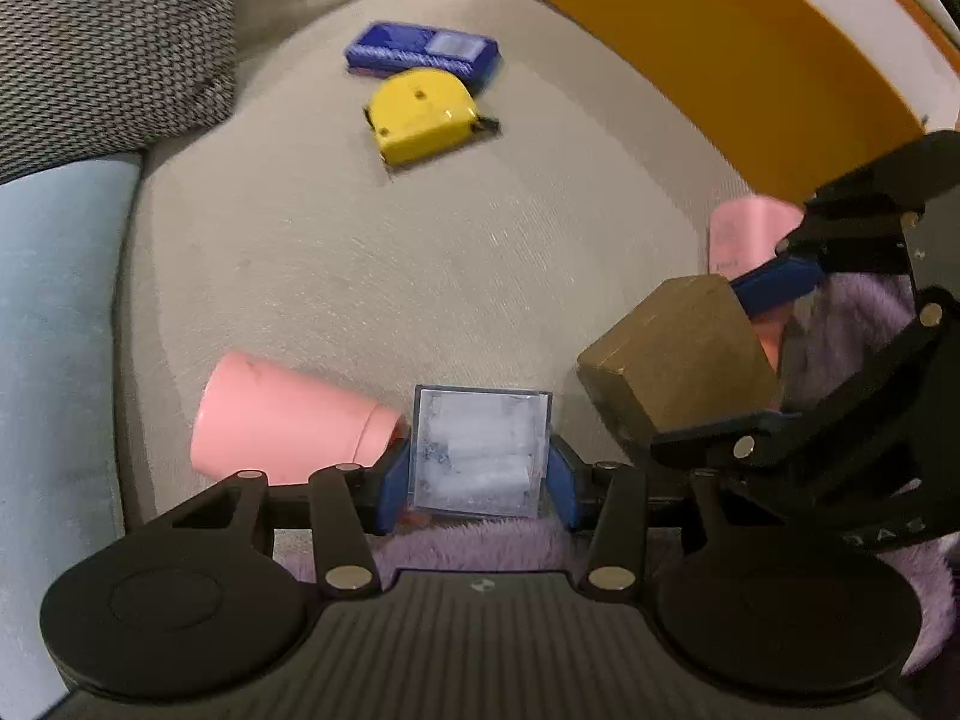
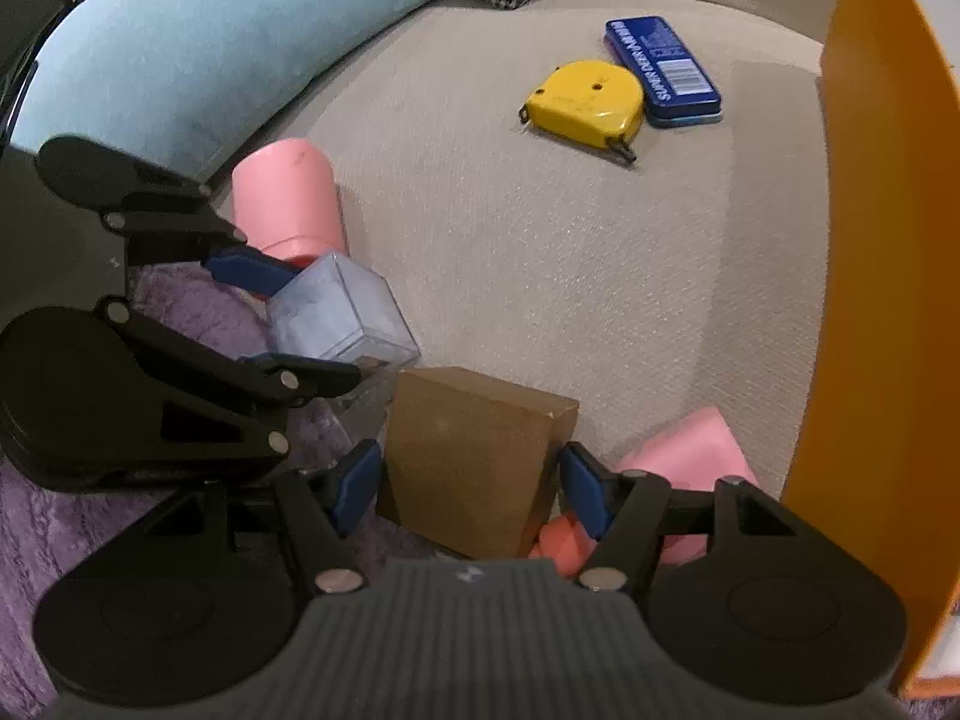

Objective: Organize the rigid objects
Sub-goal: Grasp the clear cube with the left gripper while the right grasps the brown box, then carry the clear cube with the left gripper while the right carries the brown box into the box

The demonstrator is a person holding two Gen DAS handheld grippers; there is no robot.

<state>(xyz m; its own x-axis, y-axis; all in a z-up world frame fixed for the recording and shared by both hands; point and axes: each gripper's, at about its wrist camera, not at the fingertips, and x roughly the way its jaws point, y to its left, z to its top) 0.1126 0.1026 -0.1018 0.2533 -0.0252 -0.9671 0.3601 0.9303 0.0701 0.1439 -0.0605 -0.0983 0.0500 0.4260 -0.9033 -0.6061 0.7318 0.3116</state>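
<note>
pink cup (image 1: pixel 288 420) lies sideways, rim toward clear box (image 1: pixel 480 450).

Sofa cushion (image 1: pixel 372 276): beige woven cloth, fine ribbed weave, matt.
Clear box (image 1: pixel 480 450): transparent hard plastic, glossy.
Brown block (image 2: pixel 474 462): looks like wood or fibreboard, matt.
Pink cup (image 1: pixel 288 420): smooth plastic, satin.
Tape measure (image 2: pixel 582 99): yellow plastic shell, slight sheen.
Blue tin (image 2: pixel 663 69): printed, glossy.
Purple throw (image 2: pixel 36 516): fluffy pile.
Orange bin (image 2: pixel 876 300): smooth, matt wall.
Pillow (image 2: pixel 198 42): light-blue velvety cloth.
</note>
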